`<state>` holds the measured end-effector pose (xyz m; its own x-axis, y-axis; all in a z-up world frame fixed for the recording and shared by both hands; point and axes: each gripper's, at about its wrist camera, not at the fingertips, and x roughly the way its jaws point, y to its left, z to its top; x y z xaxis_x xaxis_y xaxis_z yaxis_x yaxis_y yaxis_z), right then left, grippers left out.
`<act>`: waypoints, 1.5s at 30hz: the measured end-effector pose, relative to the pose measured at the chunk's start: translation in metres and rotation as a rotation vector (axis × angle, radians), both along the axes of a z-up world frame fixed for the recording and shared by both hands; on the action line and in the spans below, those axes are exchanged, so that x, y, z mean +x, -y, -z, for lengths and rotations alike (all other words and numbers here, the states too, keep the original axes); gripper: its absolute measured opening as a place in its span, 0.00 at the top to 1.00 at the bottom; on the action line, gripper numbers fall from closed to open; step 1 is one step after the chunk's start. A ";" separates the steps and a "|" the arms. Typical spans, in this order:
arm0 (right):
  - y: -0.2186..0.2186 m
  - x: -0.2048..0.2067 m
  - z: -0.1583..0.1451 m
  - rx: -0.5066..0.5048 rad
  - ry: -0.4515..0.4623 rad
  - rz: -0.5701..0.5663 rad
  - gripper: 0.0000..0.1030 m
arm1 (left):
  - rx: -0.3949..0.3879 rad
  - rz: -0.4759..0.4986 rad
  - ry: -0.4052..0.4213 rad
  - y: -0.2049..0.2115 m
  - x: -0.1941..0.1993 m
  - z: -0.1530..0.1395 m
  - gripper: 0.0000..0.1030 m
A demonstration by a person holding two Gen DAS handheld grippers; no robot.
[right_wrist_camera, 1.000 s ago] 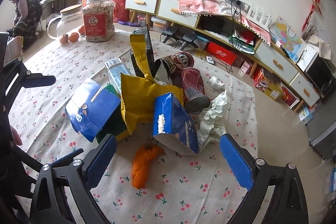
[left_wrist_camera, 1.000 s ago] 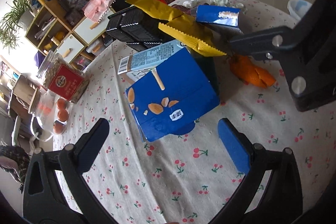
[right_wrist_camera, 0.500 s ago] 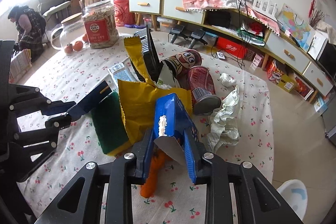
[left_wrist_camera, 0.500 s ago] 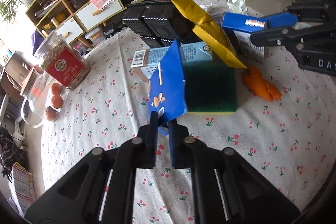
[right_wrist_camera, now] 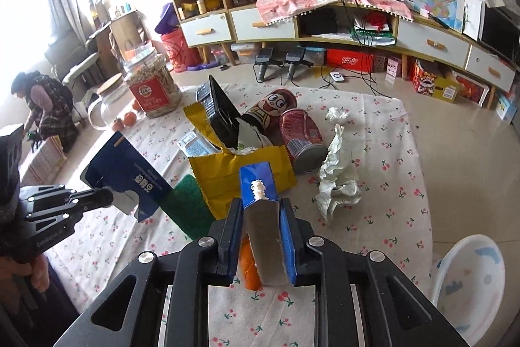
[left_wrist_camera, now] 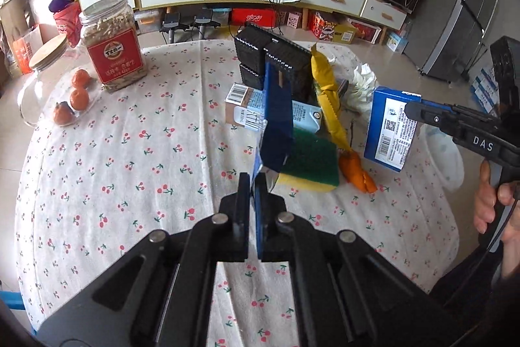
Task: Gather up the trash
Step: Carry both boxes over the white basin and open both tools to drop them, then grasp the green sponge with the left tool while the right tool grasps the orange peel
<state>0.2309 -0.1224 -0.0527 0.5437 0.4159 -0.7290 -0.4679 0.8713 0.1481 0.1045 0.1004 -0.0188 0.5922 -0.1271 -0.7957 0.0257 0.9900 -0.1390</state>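
Left gripper [left_wrist_camera: 255,184] is clamped tight on the bottom edge of a flattened dark blue carton [left_wrist_camera: 276,116] — thin card, jaws nearly meeting, carton standing up off the table [left_wrist_camera: 113,152]. Right gripper [right_wrist_camera: 261,236] has just been closing and now pinches the open end of a small blue box [right_wrist_camera: 258,184], pads pressing both side walls, box lifted above the cloth.

Both look empty and light: stiff card that will buckle if squeezed harder, glossy faces, so an edge or flap grip like these seems right. The carton may swing or flop, being held by one edge only.

Left on the table: green-and-yellow sponge [left_wrist_camera: 308,161] — soft, take it by the sides; yellow snack bag [right_wrist_camera: 240,171], crinkly and slippery, pinch a corner; orange peel [left_wrist_camera: 356,171]; two cans [right_wrist_camera: 299,132], which could roll; crumpled tissue [right_wrist_camera: 338,171], weightless. A white bin [right_wrist_camera: 471,278] stands just beside the table on the right gripper's side, likely the drop point.
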 end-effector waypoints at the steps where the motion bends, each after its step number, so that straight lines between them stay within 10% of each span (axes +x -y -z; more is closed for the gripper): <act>1: 0.005 -0.002 -0.005 0.019 0.004 0.007 0.79 | -0.021 -0.002 0.006 -0.001 -0.002 -0.004 0.97; 11: 0.068 -0.014 -0.038 0.104 0.039 0.115 0.79 | -0.149 0.089 0.086 0.031 -0.017 -0.041 0.97; 19: 0.168 -0.011 -0.050 -0.050 0.087 0.438 0.79 | -0.176 0.303 0.014 0.143 0.024 -0.035 0.97; 26: 0.257 -0.001 -0.019 -0.023 -0.074 0.698 0.79 | -0.282 0.439 -0.094 0.258 0.071 0.000 0.97; 34: 0.278 0.016 0.013 -0.047 -0.198 0.715 0.76 | -0.276 0.463 -0.183 0.336 0.098 0.045 0.96; 40: 0.288 0.016 0.017 -0.013 -0.215 0.714 0.61 | -0.187 0.468 -0.156 0.333 0.087 0.043 0.54; 45: 0.288 0.011 0.003 -0.014 -0.141 0.725 0.45 | -0.168 0.450 -0.124 0.311 0.085 0.039 0.51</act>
<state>0.2423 -0.4100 -0.0558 0.5796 -0.0219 -0.8146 0.2487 0.9567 0.1512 0.1894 -0.2107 -0.0582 0.3517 -0.4810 -0.8031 0.4186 0.8482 -0.3247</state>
